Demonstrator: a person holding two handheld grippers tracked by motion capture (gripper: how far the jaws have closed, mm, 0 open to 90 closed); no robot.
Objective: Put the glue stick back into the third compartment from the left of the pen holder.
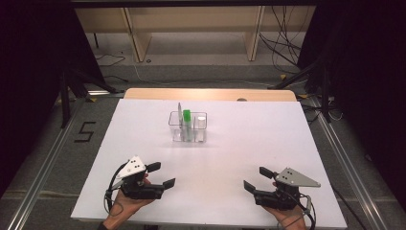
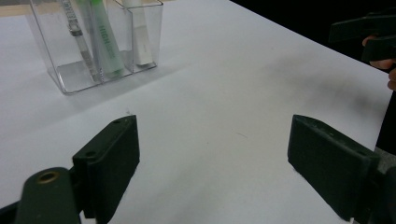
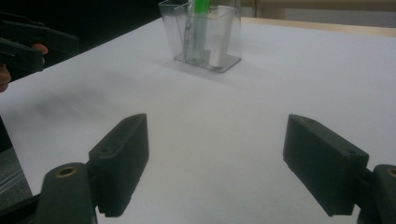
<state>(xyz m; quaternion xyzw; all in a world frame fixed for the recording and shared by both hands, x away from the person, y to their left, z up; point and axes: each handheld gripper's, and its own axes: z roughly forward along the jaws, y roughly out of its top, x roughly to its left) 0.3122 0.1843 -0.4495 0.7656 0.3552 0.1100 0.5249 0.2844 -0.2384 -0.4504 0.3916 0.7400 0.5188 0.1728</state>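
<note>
The left gripper (image 1: pixel 161 175) rests low at the near left of the table (image 1: pixel 143 129), jaws spread wide with nothing between them. The right gripper (image 1: pixel 255 179) mirrors it at the near right — jaws just as far apart, just as empty. Each sits in a hand (image 1: pixel 125 207) coming in over the near edge, the other hand (image 1: pixel 286 216) under the right one, and both point inward and away toward the middle of the white sheet.

In the left gripper view the bare sheet lies between the jaws, and the right gripper (image 2: pixel 369 37) shows dark at the far right edge. Well beyond both, toward the far middle of the table, stands a clear box (image 1: pixel 188 127) with compartments. A green-capped pen (image 1: pixel 186 120) and a thin silver pen (image 1: pixel 180 115) stand upright in one part; a white stick (image 2: pixel 140 39) — hard to make out — stands in the next.
</note>
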